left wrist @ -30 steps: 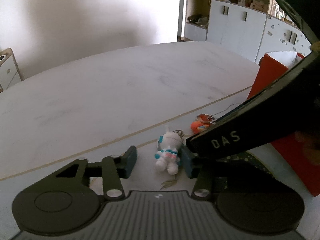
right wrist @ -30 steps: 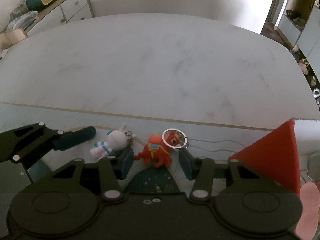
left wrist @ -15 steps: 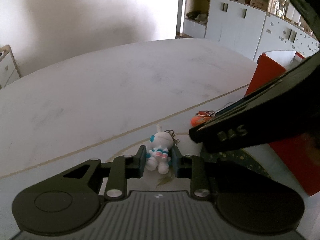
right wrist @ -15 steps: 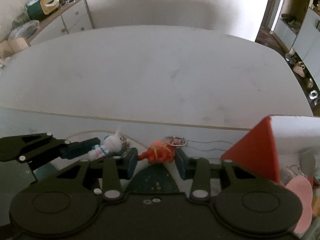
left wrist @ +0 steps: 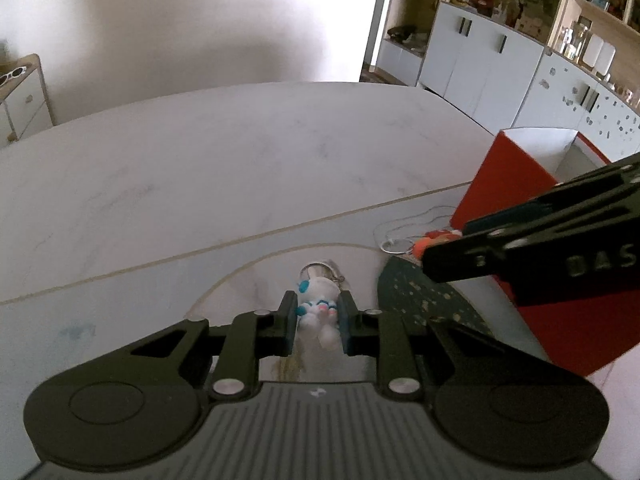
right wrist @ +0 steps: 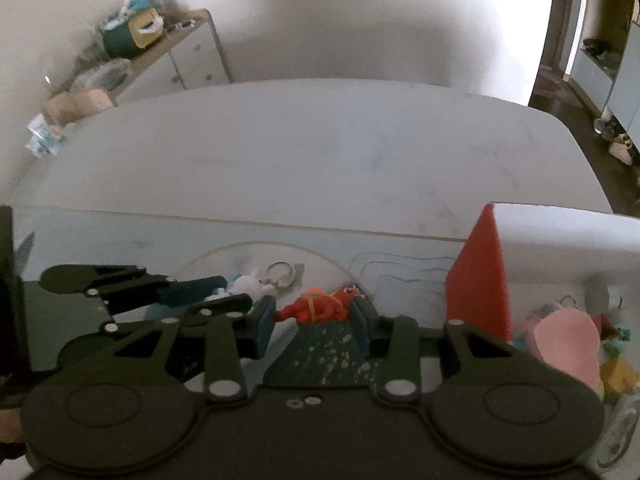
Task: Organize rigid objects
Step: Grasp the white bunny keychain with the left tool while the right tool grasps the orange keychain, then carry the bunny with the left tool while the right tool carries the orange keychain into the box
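Red box at 3 o'clock: pink item, small toys inside, seen only from right wrist. Left gripper clenched on white figure; right gripper grasping red figure.

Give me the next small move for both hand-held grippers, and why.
Probably carry both toward the red box and over its open top. The left hand-held gripper is shut on the white rabbit keychain, and the right hand-held gripper is shut on the red figure keychain. The box already holds other small items, so it looks like the collection spot.
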The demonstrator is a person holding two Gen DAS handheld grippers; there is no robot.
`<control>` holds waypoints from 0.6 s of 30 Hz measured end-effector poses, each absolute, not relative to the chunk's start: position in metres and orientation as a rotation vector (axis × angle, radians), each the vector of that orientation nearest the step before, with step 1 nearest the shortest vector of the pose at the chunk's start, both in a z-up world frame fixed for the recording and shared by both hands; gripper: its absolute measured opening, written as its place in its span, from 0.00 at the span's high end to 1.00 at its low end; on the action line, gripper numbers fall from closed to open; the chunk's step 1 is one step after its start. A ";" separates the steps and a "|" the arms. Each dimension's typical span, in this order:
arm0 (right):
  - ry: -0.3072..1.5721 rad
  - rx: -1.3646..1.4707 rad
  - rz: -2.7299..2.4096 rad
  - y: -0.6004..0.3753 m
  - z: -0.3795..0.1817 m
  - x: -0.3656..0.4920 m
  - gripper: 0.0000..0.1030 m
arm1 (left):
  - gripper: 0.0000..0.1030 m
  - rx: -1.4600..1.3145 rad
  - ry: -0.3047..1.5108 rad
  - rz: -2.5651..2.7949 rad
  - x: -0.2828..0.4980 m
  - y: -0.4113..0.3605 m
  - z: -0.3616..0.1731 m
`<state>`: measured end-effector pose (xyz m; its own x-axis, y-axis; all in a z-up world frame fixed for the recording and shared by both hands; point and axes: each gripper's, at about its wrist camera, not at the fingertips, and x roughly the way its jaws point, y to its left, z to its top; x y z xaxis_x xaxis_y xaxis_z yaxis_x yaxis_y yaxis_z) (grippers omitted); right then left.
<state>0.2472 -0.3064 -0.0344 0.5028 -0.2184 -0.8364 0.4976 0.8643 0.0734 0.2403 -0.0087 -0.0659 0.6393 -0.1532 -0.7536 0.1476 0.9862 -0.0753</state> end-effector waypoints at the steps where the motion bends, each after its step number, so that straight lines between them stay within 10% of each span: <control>1: 0.943 0.327 -0.436 -0.304 -0.030 0.243 0.62 | 0.80 -0.009 0.863 -0.173 0.244 -0.010 -0.064; 18: 0.791 0.325 -0.367 -0.301 0.037 0.161 0.62 | 0.80 -0.066 0.794 -0.156 0.200 -0.031 0.000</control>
<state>0.1607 -0.3014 0.0375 0.6460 -0.1970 -0.7375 0.4361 0.8882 0.1448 0.1999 -0.0307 -0.0002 0.6905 -0.1638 -0.7045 0.1145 0.9865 -0.1171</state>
